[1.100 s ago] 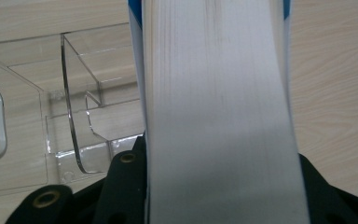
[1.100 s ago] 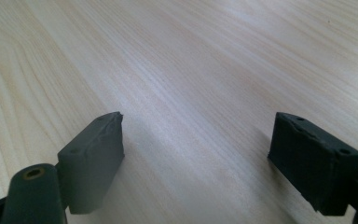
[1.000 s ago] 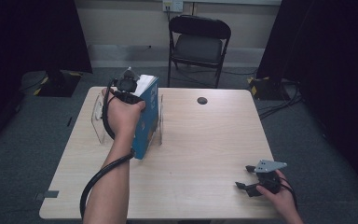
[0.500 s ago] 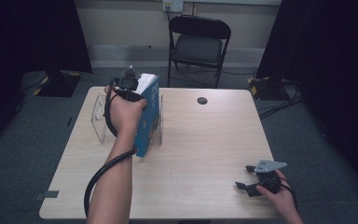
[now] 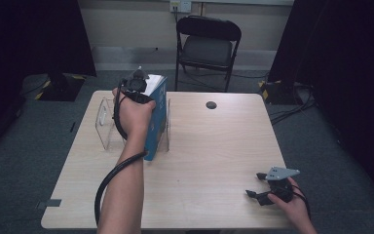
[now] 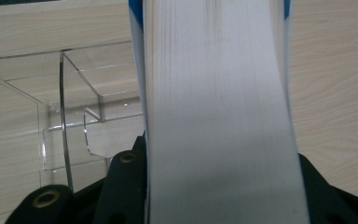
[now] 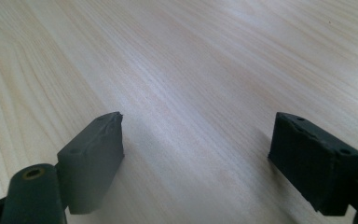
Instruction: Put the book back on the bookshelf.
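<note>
The left hand-held gripper (image 5: 137,87) is clamped on a thick blue-covered book (image 5: 157,117), gripping it across its thickness at the top. In the left gripper view the white page edges of the book (image 6: 214,112) run straight up between the two black jaws, which press against the blue covers on either side. The book stands upright on the far left part of the table (image 5: 214,161), with its lower end resting on the wood and its length running toward the person. It sits inside a clear plastic stand (image 5: 108,124), whose see-through panels rise on both sides of it; one panel stands just beside the right cover and the others are to the left of the person's forearm. In the left gripper view the clear stand (image 6: 65,121) shows to the left of the pages, with the table's wood grain visible through it.

The right hand-held gripper (image 5: 265,187) rests low at the near right corner of the table, well apart from the book. Its jaws stand wide apart with nothing between them, and in the right gripper view only bare wood lies in the gap.

A small dark round object (image 5: 211,105) lies on the far part of the table, apart from the book. A black folding chair (image 5: 208,44) stands beyond the far edge.
</note>
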`<action>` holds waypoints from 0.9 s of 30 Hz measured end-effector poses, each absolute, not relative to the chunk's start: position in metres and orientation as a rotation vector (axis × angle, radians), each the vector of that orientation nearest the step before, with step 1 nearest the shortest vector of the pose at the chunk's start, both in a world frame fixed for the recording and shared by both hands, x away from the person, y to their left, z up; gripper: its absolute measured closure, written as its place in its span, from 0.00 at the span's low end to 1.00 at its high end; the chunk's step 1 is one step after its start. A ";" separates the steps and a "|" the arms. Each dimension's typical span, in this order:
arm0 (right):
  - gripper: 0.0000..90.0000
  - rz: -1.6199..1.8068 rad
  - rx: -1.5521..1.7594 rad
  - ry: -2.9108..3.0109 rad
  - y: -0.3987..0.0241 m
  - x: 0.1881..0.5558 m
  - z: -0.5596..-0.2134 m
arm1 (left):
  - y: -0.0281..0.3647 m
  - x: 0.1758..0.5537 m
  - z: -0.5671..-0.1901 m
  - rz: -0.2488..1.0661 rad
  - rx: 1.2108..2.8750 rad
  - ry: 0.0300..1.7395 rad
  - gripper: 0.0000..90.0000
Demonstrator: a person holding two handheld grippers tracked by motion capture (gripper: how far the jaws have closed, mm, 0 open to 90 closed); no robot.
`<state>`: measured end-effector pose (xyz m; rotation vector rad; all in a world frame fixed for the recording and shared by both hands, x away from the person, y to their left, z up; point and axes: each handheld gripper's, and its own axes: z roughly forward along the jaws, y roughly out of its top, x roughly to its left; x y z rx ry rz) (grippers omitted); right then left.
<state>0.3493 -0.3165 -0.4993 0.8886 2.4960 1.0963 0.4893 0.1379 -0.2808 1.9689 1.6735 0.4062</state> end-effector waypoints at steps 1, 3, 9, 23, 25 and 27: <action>0.18 1.095 0.885 2.493 -0.317 0.349 -0.499 | 0.138 0.490 -0.281 0.409 1.965 1.673 0.69; 0.18 1.099 0.887 2.495 -0.316 0.349 -0.499 | 0.138 0.491 -0.281 0.408 1.970 1.676 0.69; 0.18 1.099 0.888 2.493 -0.316 0.350 -0.499 | 0.136 0.492 -0.283 0.427 1.953 1.681 0.69; 0.18 1.101 0.889 2.498 -0.315 0.350 -0.499 | 0.135 0.493 -0.296 0.455 1.933 1.671 0.69; 0.18 1.101 0.885 2.499 -0.315 0.351 -0.499 | 0.135 0.492 -0.297 0.461 1.938 1.670 0.69; 0.18 1.097 0.883 2.498 -0.315 0.351 -0.499 | 0.134 0.491 -0.298 0.482 1.947 1.668 0.68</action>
